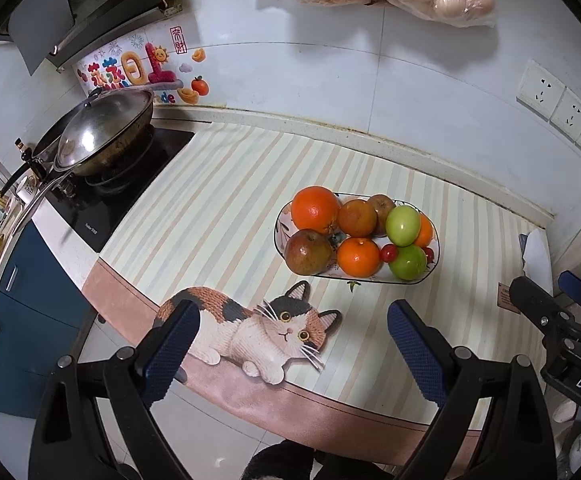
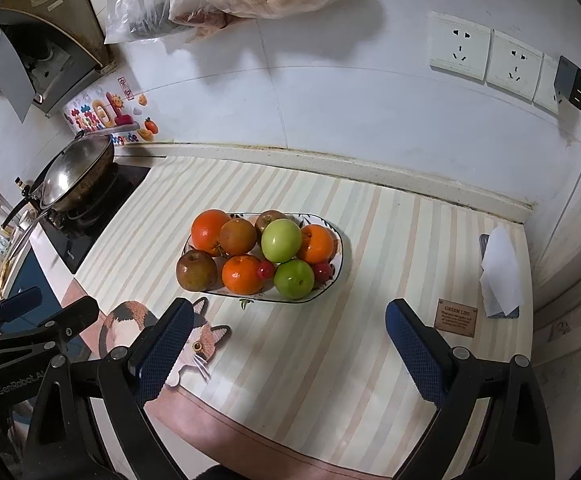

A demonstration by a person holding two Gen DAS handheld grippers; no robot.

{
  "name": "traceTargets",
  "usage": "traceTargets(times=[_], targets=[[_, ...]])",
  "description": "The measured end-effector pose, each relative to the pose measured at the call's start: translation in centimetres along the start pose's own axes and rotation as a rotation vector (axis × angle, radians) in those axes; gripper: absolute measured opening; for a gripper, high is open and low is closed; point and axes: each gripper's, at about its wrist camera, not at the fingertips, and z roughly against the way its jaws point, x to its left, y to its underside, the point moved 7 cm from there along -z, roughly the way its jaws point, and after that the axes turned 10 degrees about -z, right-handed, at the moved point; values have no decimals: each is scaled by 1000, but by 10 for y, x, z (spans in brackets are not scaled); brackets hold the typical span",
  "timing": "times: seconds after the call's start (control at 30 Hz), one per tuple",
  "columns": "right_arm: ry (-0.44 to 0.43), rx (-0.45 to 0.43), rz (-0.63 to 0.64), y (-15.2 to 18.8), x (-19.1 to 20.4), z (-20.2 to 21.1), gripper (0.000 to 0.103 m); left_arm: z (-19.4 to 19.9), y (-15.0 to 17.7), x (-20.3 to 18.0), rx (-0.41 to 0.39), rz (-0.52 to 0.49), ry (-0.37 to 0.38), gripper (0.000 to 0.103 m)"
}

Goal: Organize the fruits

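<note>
Orange, green and brown fruits sit heaped in a white oval plate (image 1: 430, 276) on the striped mat (image 1: 218, 208), ahead of both claws and touching neither. Left gripper (image 1: 292, 332) hangs wide apart with nothing between its blue pads, the plate ahead and slightly to its right. Right gripper (image 2: 286, 334) is likewise spread wide and bare, the plate (image 2: 340, 256) ahead of it, slightly left. A lidded wok (image 1: 102, 136) stands far to their left.

I count three oranges (image 2: 210, 231), two green apples (image 2: 281, 240) and two small red fruits (image 2: 265, 269) in one bowl (image 2: 340, 258). I also count three brownish fruits (image 2: 196, 271). My two grippers: left (image 1: 292, 346), right (image 2: 288, 348).
</note>
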Motion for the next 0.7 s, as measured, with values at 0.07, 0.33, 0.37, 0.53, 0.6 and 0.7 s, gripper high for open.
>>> traceTargets(times=[0.07, 0.33, 0.37, 0.53, 0.6, 0.7], targets=[[-3, -1, -3, 0, 0, 0, 99, 0, 0, 0, 2, 1, 1, 96], [-7, 5, -5, 4, 2, 2, 99, 2, 0, 2, -2, -1, 5, 96], [-8, 5, -5, 5, 3, 2, 99, 2, 0, 2, -4, 0, 6, 96], [-10, 9, -2, 9, 6, 2, 99, 2, 0, 2, -8, -8, -6, 96], [-10, 10, -3, 10, 6, 1, 99, 3, 1, 3, -10, -10, -5, 96], [-10, 9, -3, 9, 6, 1, 99, 4, 3, 4, -7, -5, 2, 96]])
